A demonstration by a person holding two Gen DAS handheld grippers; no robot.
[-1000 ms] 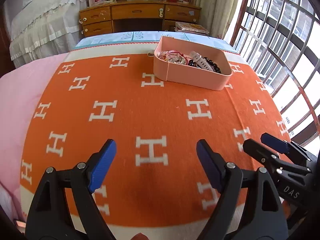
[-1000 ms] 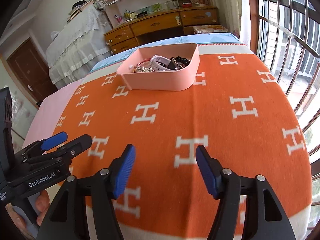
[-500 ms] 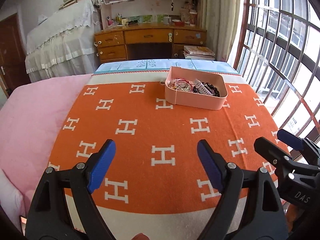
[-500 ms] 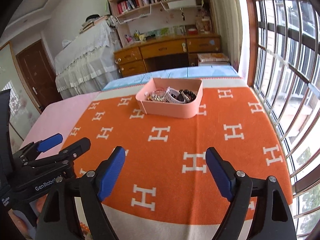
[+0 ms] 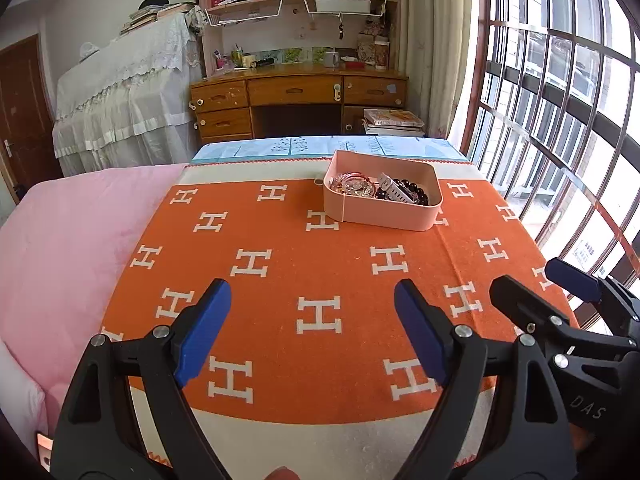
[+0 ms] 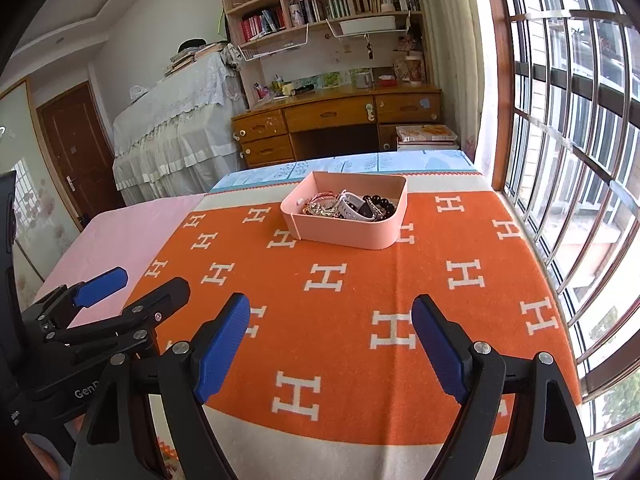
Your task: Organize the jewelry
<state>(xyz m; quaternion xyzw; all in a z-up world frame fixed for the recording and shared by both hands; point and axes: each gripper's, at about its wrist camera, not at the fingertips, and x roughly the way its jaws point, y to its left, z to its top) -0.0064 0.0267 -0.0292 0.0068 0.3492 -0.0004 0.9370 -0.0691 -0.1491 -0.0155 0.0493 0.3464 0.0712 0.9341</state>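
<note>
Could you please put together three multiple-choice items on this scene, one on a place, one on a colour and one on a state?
1. Where is the jewelry?
A. Inside the pink tray
B. Scattered over the pink sheet
C. On the wooden desk

2. What colour is the blanket under the tray?
A. Green with dots
B. Orange with white H marks
C. Plain grey

3. How is the right gripper?
A. Shut on a bracelet
B. Shut on the tray's rim
C. Open, with nothing between its pads

Answers: 1 A, the bracelets, beads and watch strap lie heaped within the tray's walls. 2 B, white H shapes cover the orange cloth. 3 C, its blue pads stand wide apart over bare blanket.
</note>
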